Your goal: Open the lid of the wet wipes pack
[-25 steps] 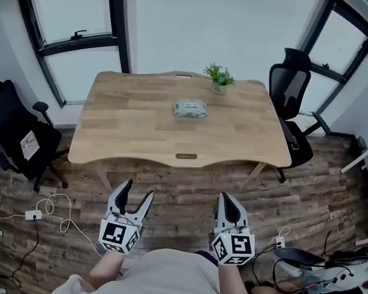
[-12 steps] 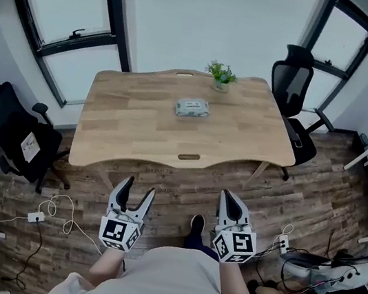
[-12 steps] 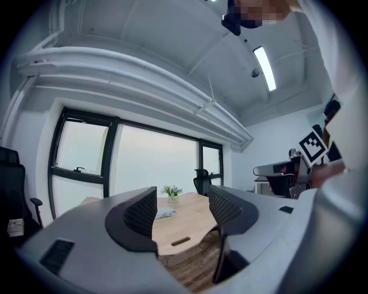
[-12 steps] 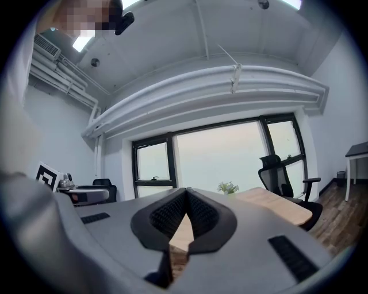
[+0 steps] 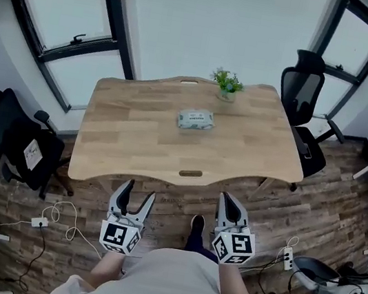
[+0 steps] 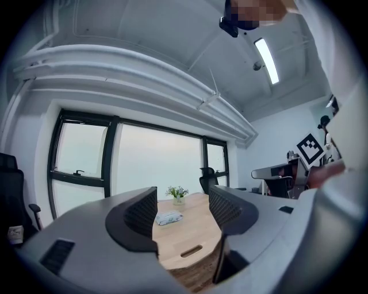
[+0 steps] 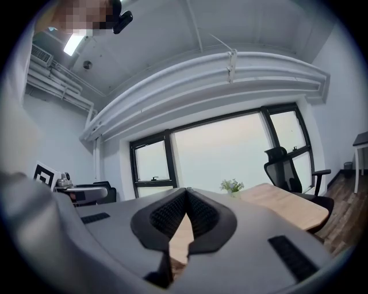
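- Lying on the wooden table [image 5: 129, 141], the wet wipes pack [image 5: 195, 119] sits at 12 o'clock, well apart from both grippers.
- At its 1 o'clock, a small pot [image 5: 226, 95] holds a green plant [image 5: 226, 81].
- Jaws of the left gripper [image 5: 138, 191] are spread; those of the right gripper [image 5: 225, 200] are pressed together.

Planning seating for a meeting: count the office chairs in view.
2. The left chair stands by the table, off its near left corner; the right chair stands at its far right corner. The cluttered bottom right edge may hide another.
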Available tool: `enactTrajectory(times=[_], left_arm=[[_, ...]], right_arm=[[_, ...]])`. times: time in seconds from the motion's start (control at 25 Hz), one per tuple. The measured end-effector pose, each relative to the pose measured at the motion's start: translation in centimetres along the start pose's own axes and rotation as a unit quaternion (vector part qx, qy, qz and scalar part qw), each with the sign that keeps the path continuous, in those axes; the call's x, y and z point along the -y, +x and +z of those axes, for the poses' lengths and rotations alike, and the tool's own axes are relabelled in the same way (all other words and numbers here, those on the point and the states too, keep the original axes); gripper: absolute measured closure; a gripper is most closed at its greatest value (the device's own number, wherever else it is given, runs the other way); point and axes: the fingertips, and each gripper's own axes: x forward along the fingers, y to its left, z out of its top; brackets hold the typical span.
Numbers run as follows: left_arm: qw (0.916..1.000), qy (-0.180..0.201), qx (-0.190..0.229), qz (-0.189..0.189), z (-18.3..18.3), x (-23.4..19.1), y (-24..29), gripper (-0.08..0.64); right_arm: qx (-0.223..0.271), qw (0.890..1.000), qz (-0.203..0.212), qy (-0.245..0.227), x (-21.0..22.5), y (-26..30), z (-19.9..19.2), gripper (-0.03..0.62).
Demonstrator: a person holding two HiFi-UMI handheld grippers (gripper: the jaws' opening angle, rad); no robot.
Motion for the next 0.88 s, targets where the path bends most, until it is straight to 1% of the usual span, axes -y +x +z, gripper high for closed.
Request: enactTrajectory(times=[0.2, 0.36, 0.68, 0.88], left_arm=[[0.9998, -0.002, -0.004, 0.017, -0.1, -1.6, 5.5, 0.273], [0.9993, -0.014, -0.006, 0.034, 0.0, -2.6, 11.1, 0.273], [0.998, -0.013, 0.006, 0.061, 0.6, -3.2, 21.5, 0.273], [0.9969, -0.015, 0.005, 0.078, 0.5, -3.7, 25.9, 0.273]], right_arm=[[-0.006, 1.0, 0.017, -0.003, 3.1, 5.6, 0.7, 0.584], [-0.014, 1.0, 0.026, -0.006, 6.7, 10.4, 1.8, 0.584], [-0.023, 0.998, 0.052, -0.012, 13.7, 18.9, 3.5, 0.584], [-0.027, 0.997, 0.077, -0.014, 16.0, 23.1, 4.0, 0.584]])
